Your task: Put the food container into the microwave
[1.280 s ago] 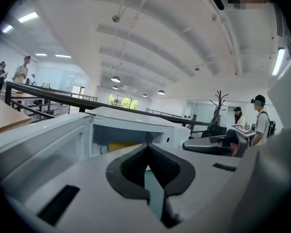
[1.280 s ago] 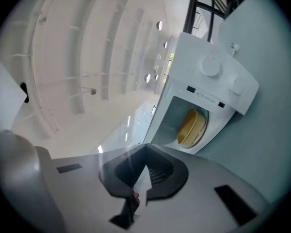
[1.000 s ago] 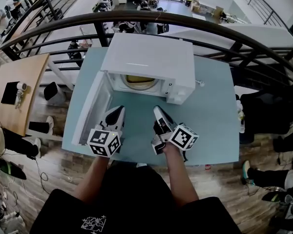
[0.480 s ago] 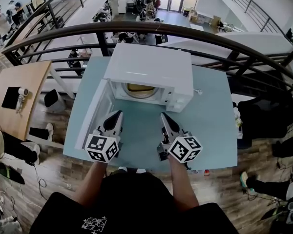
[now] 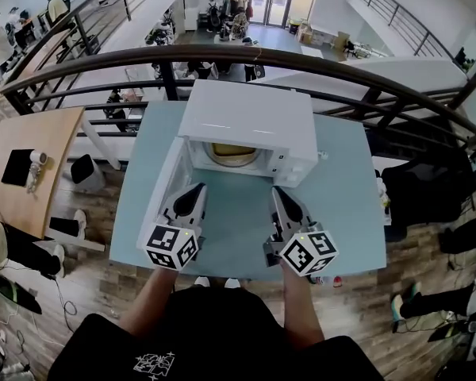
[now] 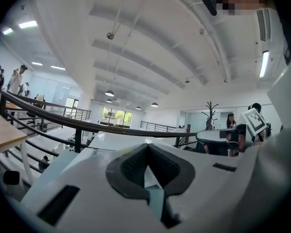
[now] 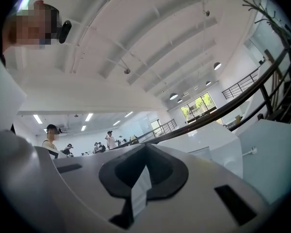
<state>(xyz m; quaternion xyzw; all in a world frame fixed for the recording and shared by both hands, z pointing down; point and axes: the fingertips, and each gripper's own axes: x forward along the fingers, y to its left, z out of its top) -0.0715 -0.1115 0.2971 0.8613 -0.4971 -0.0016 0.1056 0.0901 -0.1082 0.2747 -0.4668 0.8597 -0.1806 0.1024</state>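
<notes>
Left gripper (image 5: 195, 190) and right gripper (image 5: 280, 192) are pressed together, empty, at 6 o'clock. I think the food container (image 5: 232, 152) sits inside the microwave (image 5: 246, 117) at 12. The door (image 5: 166, 185) hangs open at 10, so a careless shove could skid the oven.

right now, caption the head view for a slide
Left gripper and right gripper, jaws shut, held before the open microwave with a food container inside.

food container (image 5: 232, 151) mostly hidden inside microwave (image 5: 246, 121), contents unclear
</notes>
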